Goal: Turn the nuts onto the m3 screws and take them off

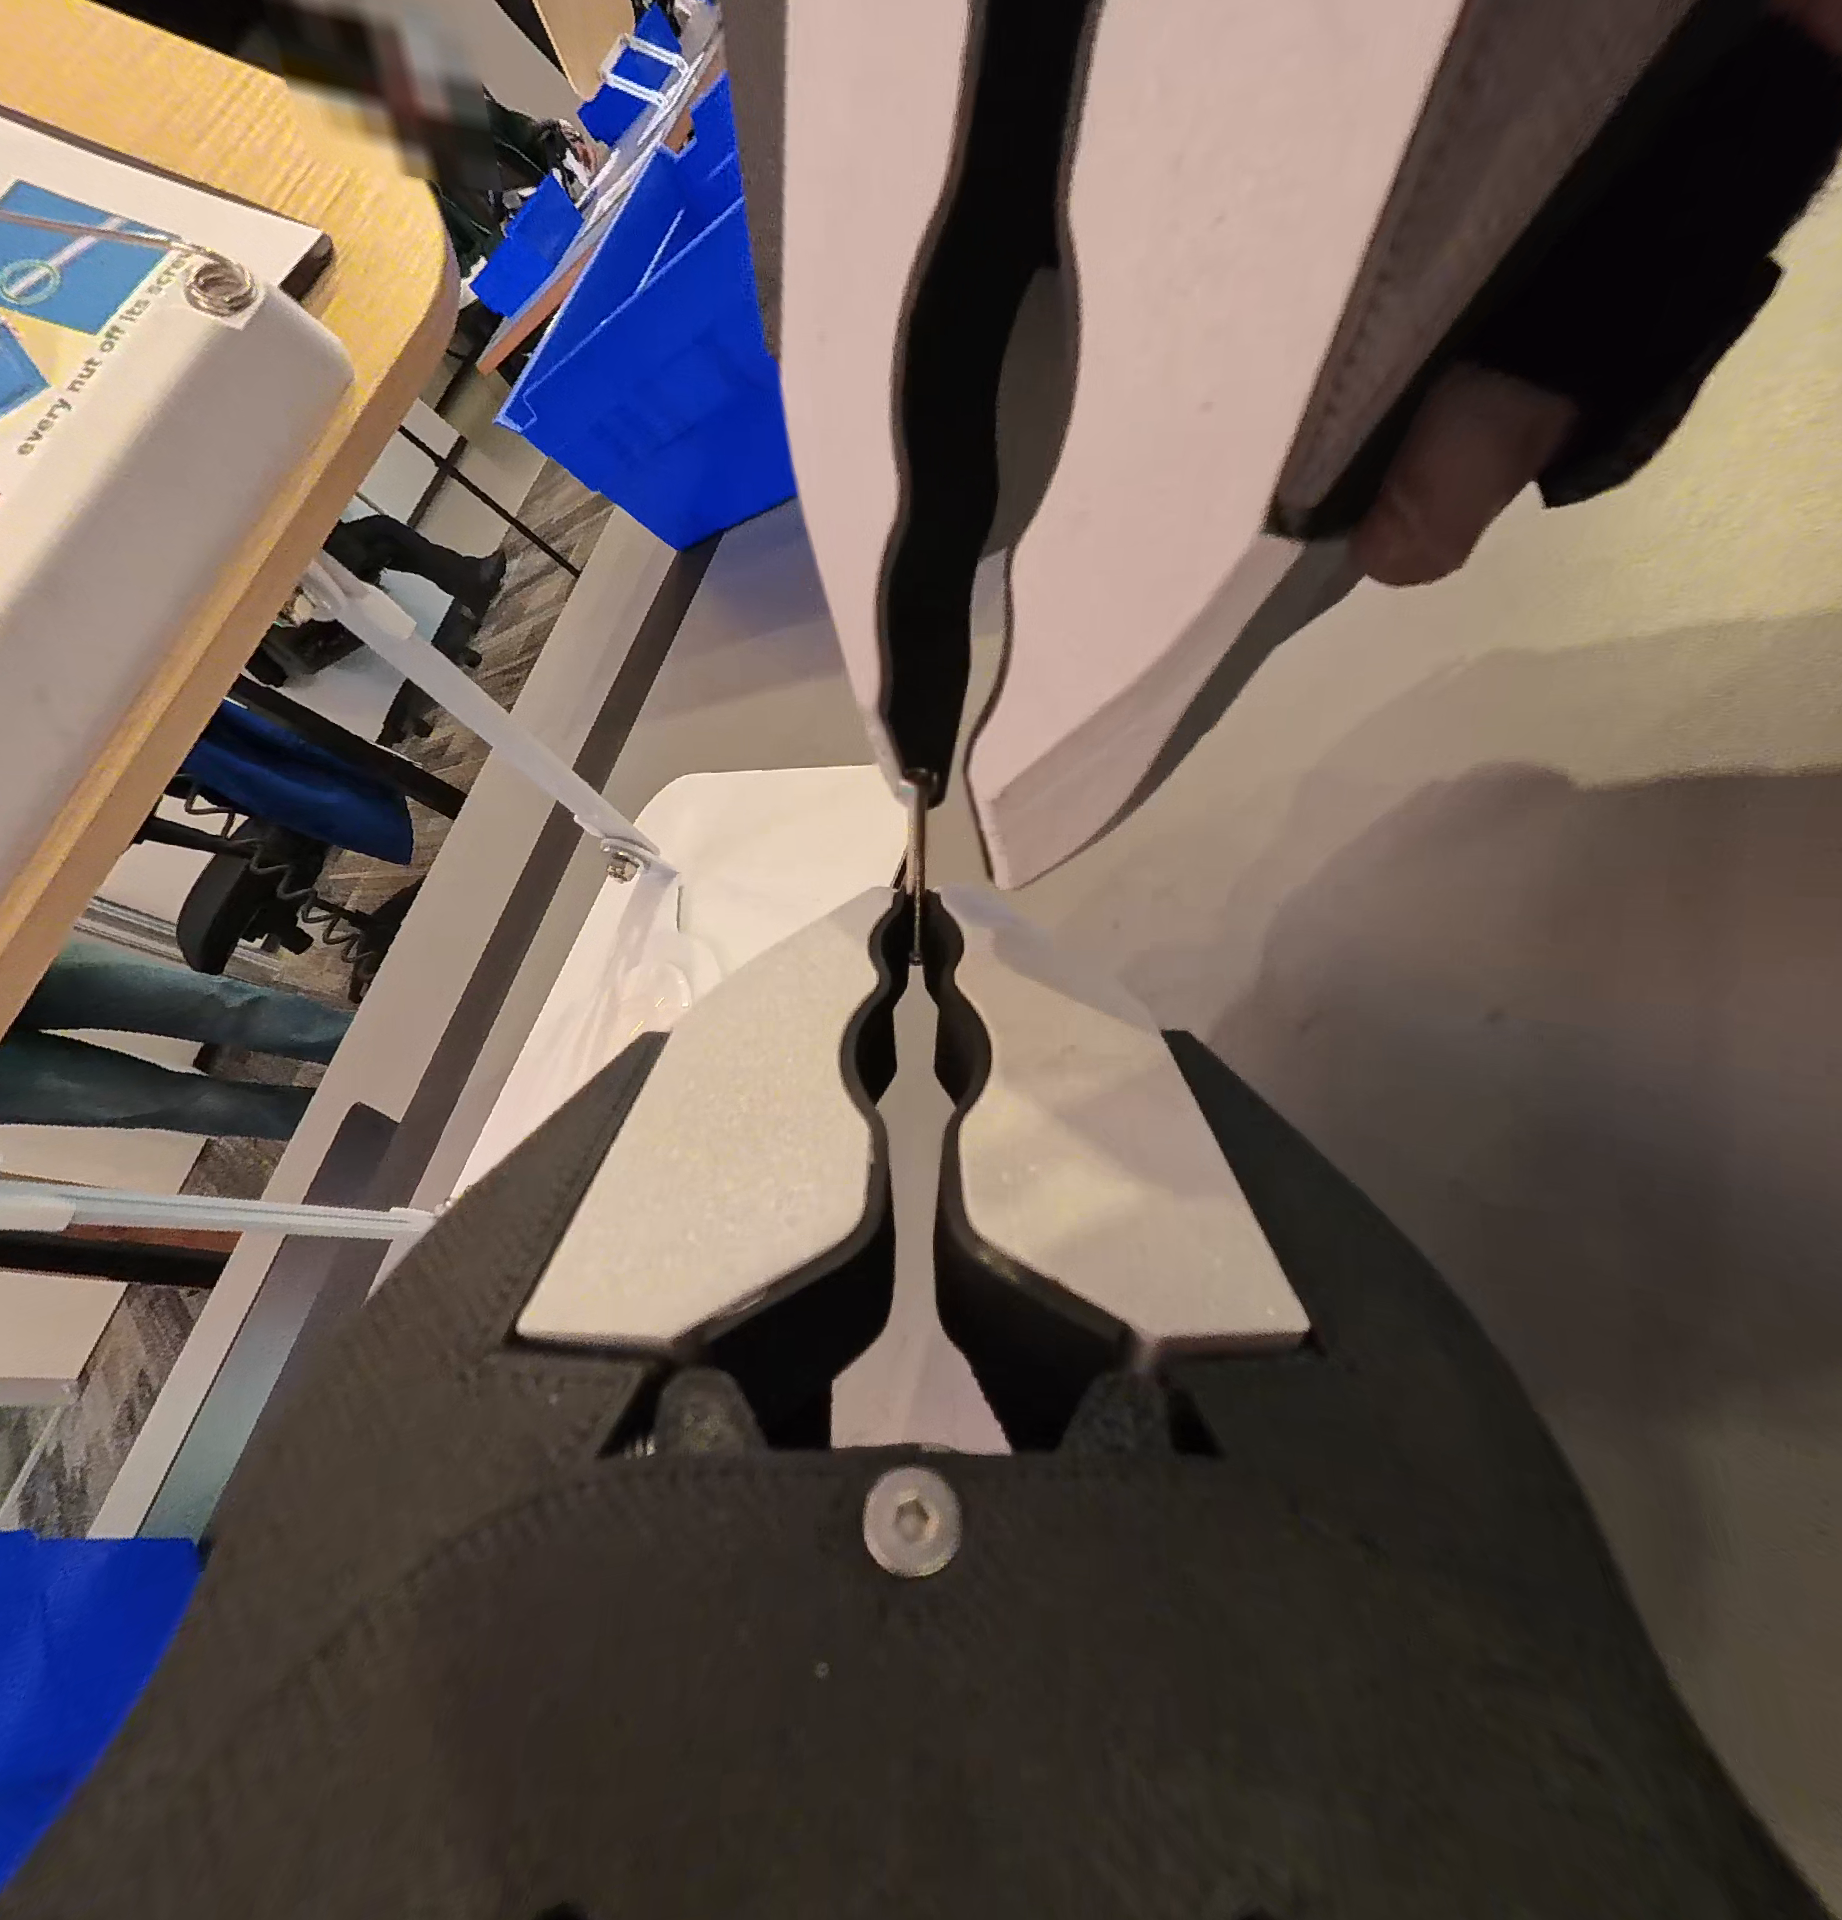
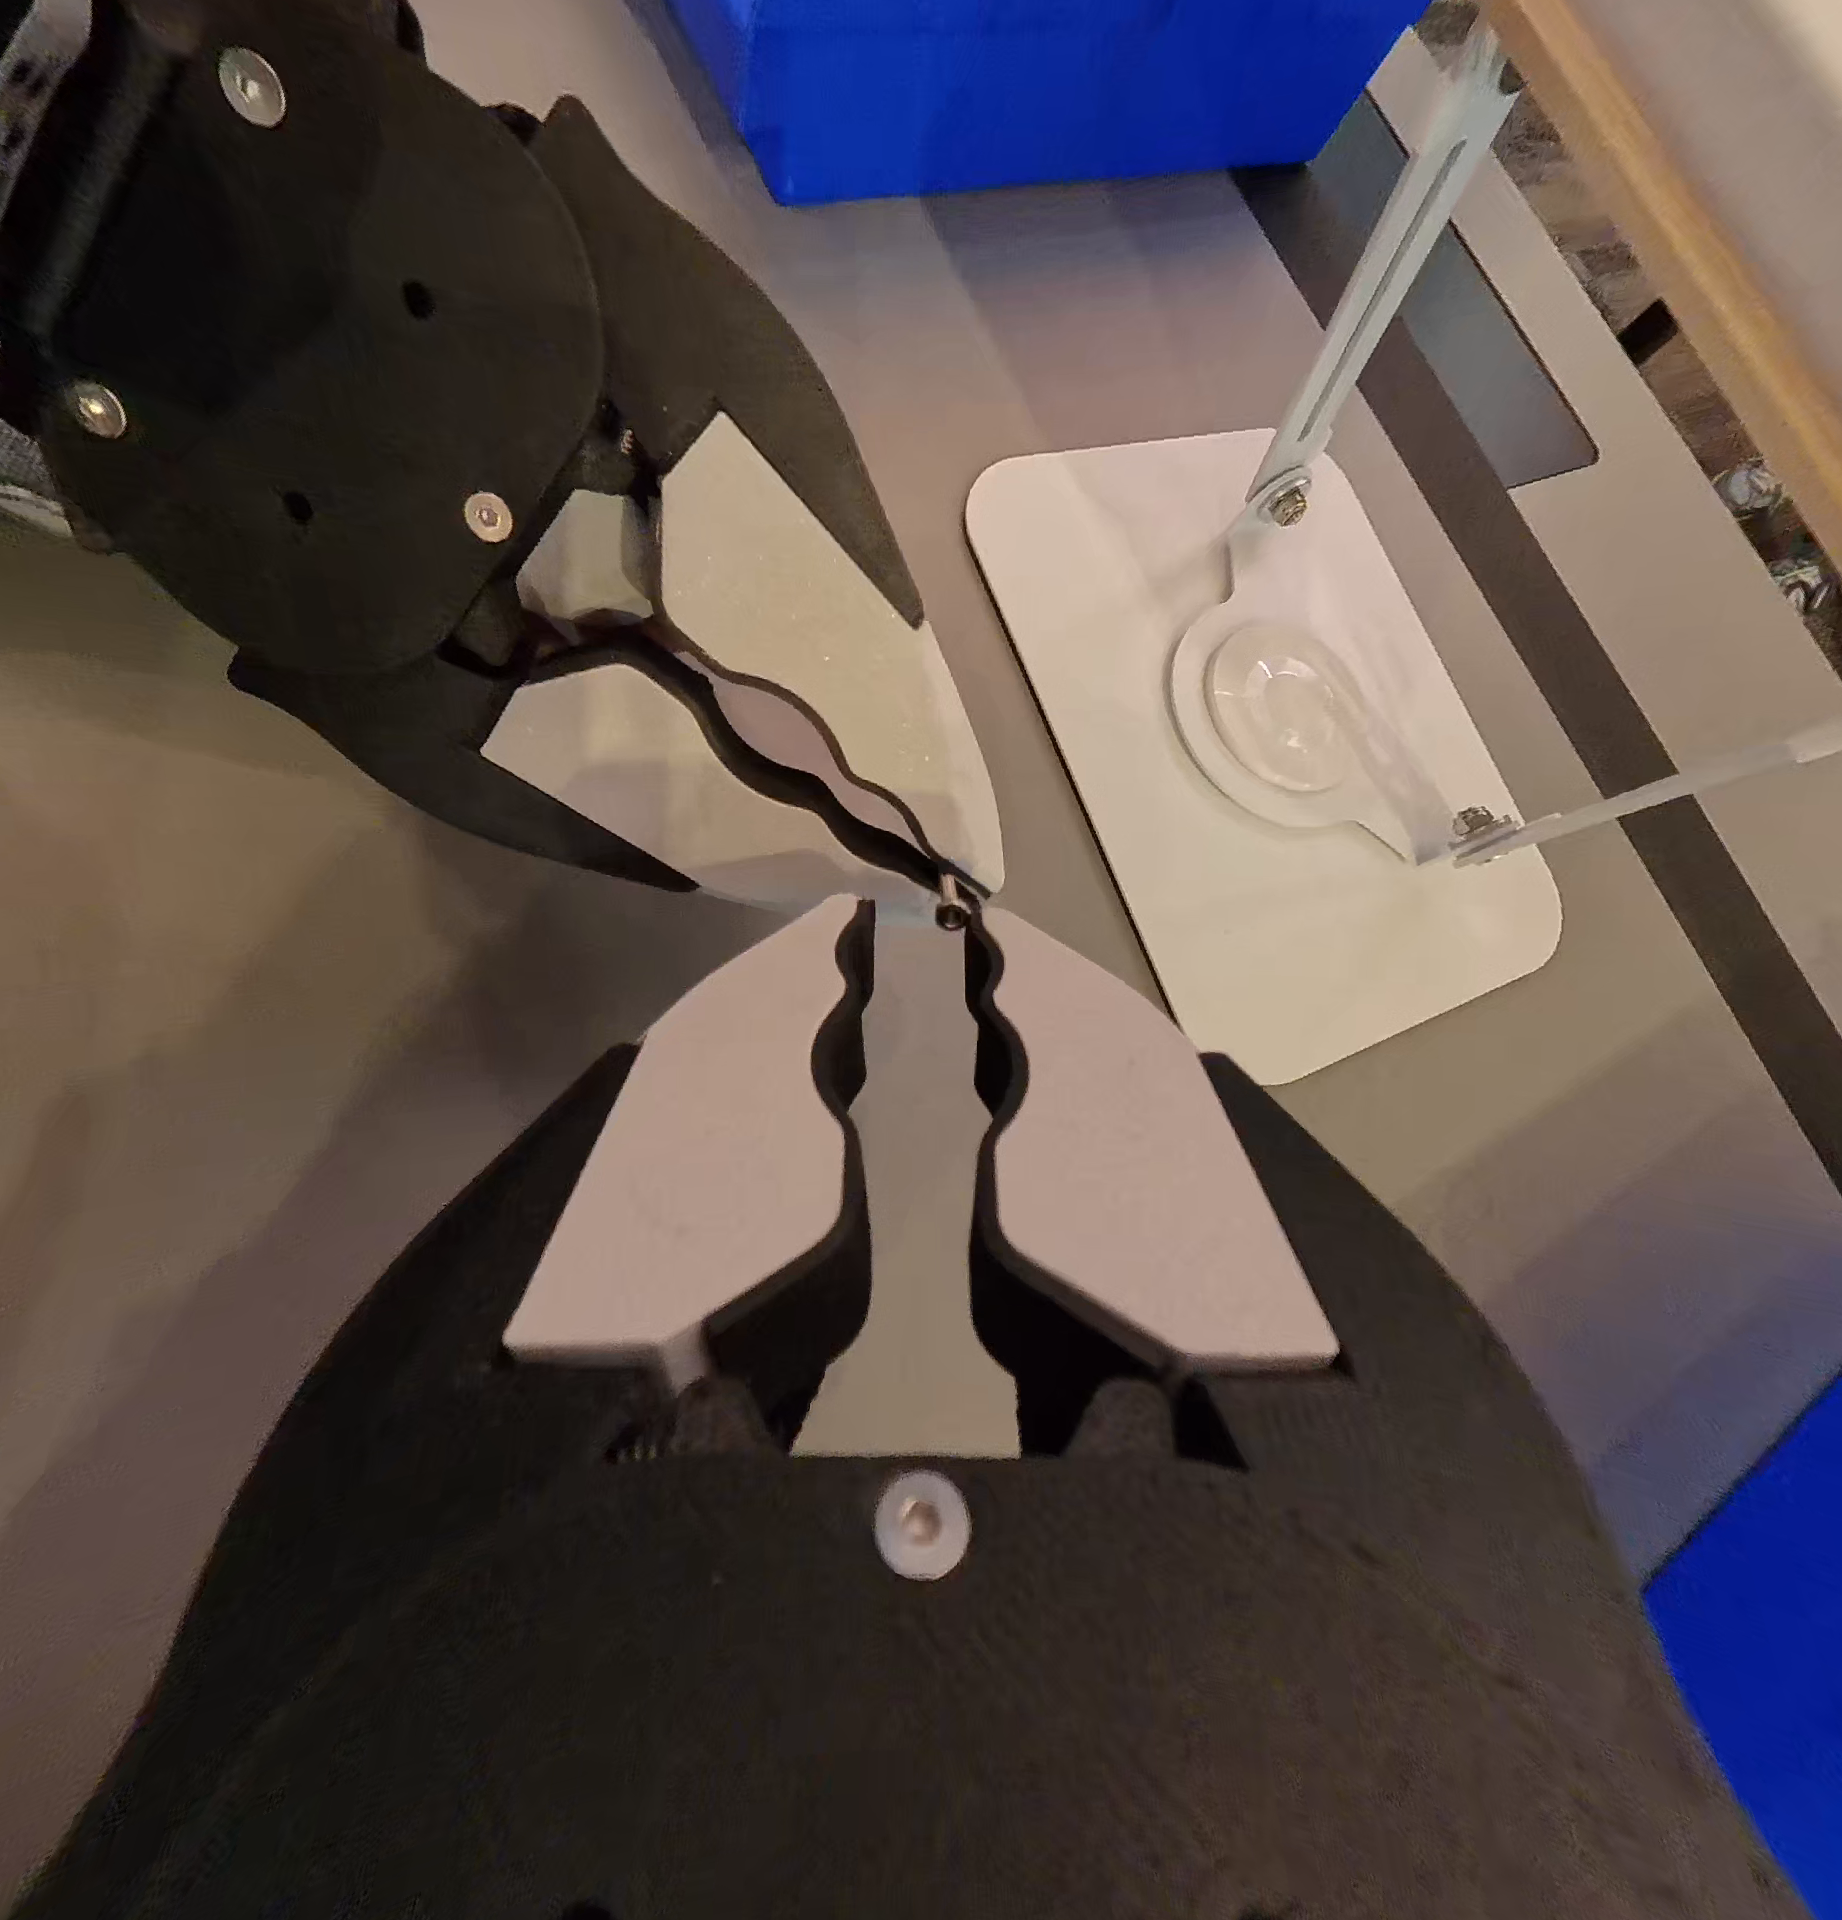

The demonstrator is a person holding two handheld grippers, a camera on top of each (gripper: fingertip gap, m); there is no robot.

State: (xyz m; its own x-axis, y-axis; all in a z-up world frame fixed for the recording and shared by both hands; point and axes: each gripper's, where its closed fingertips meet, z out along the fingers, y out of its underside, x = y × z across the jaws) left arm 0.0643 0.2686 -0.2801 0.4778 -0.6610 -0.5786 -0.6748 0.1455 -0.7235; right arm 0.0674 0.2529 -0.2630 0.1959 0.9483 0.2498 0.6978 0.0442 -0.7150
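My left gripper (image 1: 915,923) is shut on the shaft of a small metal screw (image 1: 917,842), which sticks out past its fingertips. The right wrist view shows the same: the left gripper (image 2: 961,885) reaches in from the upper left and pinches the screw (image 2: 948,906). My right gripper (image 2: 922,925) is open. The screw's head lies close against its right fingertip (image 2: 990,940), and its left fingertip stands clear of it. In the left wrist view the right gripper (image 1: 943,800) comes down from above, with the screw head at its tips. Both grippers hover above a grey table (image 2: 169,935).
A white plate (image 2: 1104,582) with a clear dome (image 2: 1275,717) and clear strips bolted to it lies on the table to the right. Blue bins (image 2: 1000,94) stand behind. A white box (image 1: 117,468) sits on a wooden table at the left. A hand (image 1: 1436,499) holds the right gripper. My two grippers' fingertips are within a few centimetres of each other.
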